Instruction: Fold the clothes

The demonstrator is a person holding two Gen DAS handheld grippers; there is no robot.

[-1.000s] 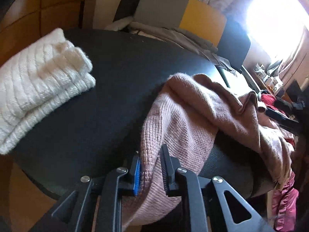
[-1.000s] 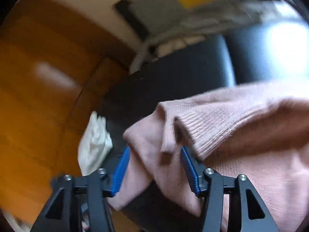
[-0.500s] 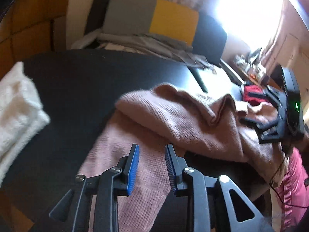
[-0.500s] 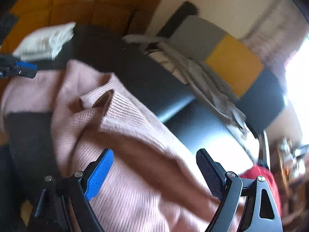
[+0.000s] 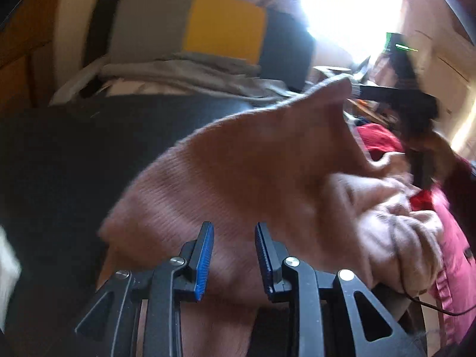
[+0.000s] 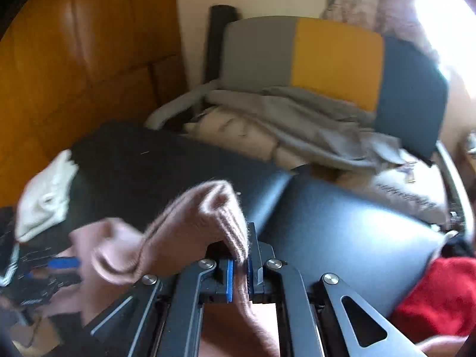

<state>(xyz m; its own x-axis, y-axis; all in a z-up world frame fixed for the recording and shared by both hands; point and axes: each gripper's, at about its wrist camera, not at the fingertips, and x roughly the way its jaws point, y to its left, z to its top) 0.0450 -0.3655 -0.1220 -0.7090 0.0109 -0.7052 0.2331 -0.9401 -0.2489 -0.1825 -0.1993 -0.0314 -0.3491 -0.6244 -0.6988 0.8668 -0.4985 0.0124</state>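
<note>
A pink knit sweater (image 5: 253,172) lies bunched on the black table (image 5: 74,154). One corner of it is lifted high at the upper right, where my right gripper (image 5: 395,95) holds it. In the right wrist view my right gripper (image 6: 239,276) is shut on a ribbed edge of the pink sweater (image 6: 190,223), and cloth hangs down between the pads. My left gripper (image 5: 234,255) is open just above the sweater's near part, with nothing pinched. Its blue pad (image 6: 62,263) shows at the left of the right wrist view.
A folded white knit (image 6: 44,199) sits at the table's far left. Behind the table a chair (image 6: 327,59) with a grey, yellow and blue back holds grey clothes (image 6: 297,119). A red garment (image 6: 440,294) and a pink one (image 5: 455,261) lie at the right.
My left gripper let go of the sweater's hem and now stands open above it. My right gripper went from wide open to shut on a ribbed edge and lifted it.
</note>
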